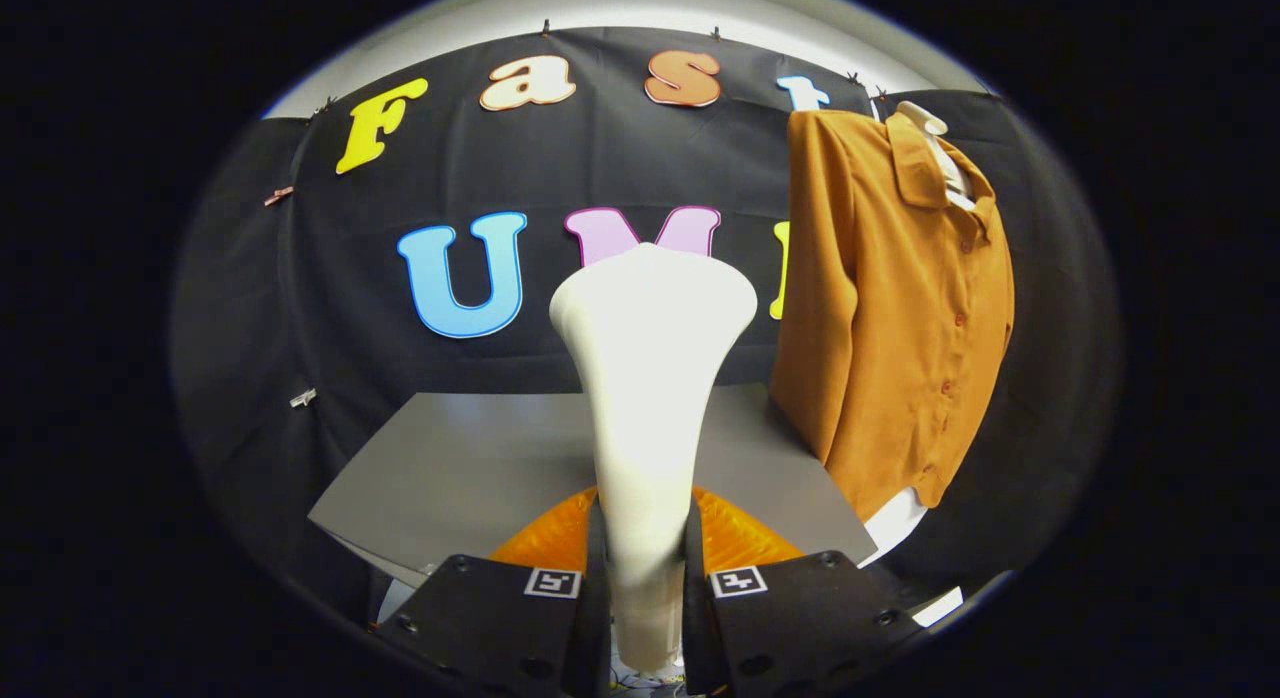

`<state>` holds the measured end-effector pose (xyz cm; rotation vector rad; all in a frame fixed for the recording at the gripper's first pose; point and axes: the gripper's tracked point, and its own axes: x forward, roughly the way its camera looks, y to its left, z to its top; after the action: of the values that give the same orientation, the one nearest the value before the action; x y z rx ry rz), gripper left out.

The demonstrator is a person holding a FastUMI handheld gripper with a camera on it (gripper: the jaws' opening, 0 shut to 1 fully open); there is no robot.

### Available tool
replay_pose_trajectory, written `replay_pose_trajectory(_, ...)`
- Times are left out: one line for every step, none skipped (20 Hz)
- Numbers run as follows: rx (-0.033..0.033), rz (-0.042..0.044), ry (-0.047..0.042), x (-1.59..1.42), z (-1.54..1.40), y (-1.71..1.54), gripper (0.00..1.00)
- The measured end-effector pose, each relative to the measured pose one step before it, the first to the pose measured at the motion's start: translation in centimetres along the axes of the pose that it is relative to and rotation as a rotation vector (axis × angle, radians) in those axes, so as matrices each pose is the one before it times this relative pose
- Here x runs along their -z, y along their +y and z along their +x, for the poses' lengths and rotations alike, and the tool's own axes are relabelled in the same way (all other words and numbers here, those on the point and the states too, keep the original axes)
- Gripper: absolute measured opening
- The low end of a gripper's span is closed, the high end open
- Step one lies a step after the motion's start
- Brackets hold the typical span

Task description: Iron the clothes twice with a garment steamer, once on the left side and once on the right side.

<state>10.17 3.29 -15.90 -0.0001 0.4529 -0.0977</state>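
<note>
Gripper (645,588): my fingers clamp the steamer (650,378) by its narrow neck.
Steamer: rigid, smooth, likely top-heavy; I'd grip low.
Shirt (900,308): soft, light, hanging ahead to my right, apart from the steamer head.

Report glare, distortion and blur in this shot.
Gripper view: fisheye bends the table edges and booth wall; the steamer held between the fingers is overexposed at its head, detail washed out; the orange shirt is evenly lit and sharp.
</note>
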Motion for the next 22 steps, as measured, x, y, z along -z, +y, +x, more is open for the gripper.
replay_pose_trajectory(0.00602, 0.00086, -0.01337, 0.078, -1.032, 0.02, 0.32)
replay_pose_trajectory(0.00801, 0.00082, -0.02003, -0.137, -1.265, 0.015, 0.32)
replay_pose_trajectory(0.00741, 0.00013, -0.0133, 0.14, -1.519, 0.005, 0.32)
replay_pose_trajectory(0.00639, 0.00169, -0.01217, 0.099, -1.406, -0.036, 0.32)
replay_pose_trajectory(0.00777, 0.00288, -0.0125, 0.071, -1.164, -0.094, 0.32)
replay_pose_trajectory(0.01374, 0.00355, -0.01118, 0.12, -1.206, -0.41, 0.32)
replay_pose_trajectory(0.01721, 0.00489, -0.00937, 0.03, -1.059, -0.638, 0.32)
replay_pose_trajectory(0.02007, 0.00827, -0.00811, 0.019, -0.921, -0.874, 0.32)
replay_pose_trajectory(0.02082, 0.0063, -0.00669, 0.045, -0.83, -0.802, 0.32)
replay_pose_trajectory(0.02098, 0.00941, -0.00878, -0.191, -0.671, -1.06, 0.32)
replay_pose_trajectory(0.02043, 0.0097, -0.00656, -0.275, -0.47, -1.181, 0.32)
replay_pose_trajectory(0.01967, 0.00919, -0.00827, -0.347, -0.222, -1.128, 0.32)
replay_pose_trajectory(0.02182, 0.00758, -0.00929, -0.345, 0.048, -1.273, 0.32)
replay_pose_trajectory(0.02061, 0.00508, -0.00585, -0.244, 0.089, -1.287, 0.32)
replay_pose_trajectory(0.02002, 0.00784, -0.00717, -0.37, 0.527, -1.208, 0.32)
replay_pose_trajectory(0.01739, 0.00641, -0.00188, -0.366, 0.632, -1.283, 0.32)
replay_pose_trajectory(0.01223, 0.00534, 0.00164, -0.129, 0.669, -1.027, 0.32)
replay_pose_trajectory(0.00654, 0.00578, -0.00037, -0.266, 0.723, -0.94, 0.32)
replay_pose_trajectory(0.00524, 0.00256, -0.00287, -0.429, 0.876, -0.943, 0.32)
replay_pose_trajectory(0.00244, 0.00028, -0.00572, -0.463, 0.971, -0.978, 0.32)
replay_pose_trajectory(-0.00289, 0.0007, -0.00512, -0.531, 0.98, -0.943, 0.32)
replay_pose_trajectory(-0.00585, 0.00181, -0.00551, -0.533, 1.072, -0.804, 0.32)
